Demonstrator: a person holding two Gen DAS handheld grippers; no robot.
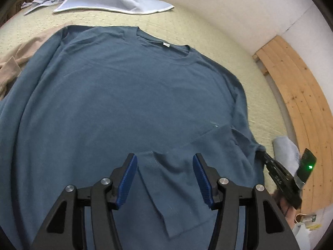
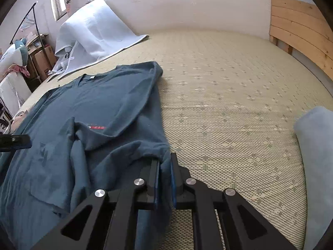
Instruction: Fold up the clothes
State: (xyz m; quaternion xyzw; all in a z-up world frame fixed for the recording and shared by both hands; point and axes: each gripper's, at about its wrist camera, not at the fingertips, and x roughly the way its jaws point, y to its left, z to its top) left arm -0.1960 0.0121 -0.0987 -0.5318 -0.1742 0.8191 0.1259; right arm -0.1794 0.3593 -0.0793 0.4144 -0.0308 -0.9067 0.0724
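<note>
L gripper (image 1: 164, 179) jaws apart, hovering over folded sleeve end (image 1: 177, 187) of blue shirt (image 1: 124, 95). R gripper (image 2: 165, 179) clamped on shirt's right edge. Shirt's long axis runs away toward collar (image 1: 164, 48).

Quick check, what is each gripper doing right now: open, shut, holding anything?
Left gripper: open above the dark teal long-sleeved cotton shirt, gripping nothing.
Right gripper: shut on the shirt's edge.

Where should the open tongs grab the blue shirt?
Probably the folded-in sleeve cuff lying loose on the shirt, right below the left tongs. Come straight down with the fingers astride its raised edge; the right tongs already pinch the other sleeve.
</note>
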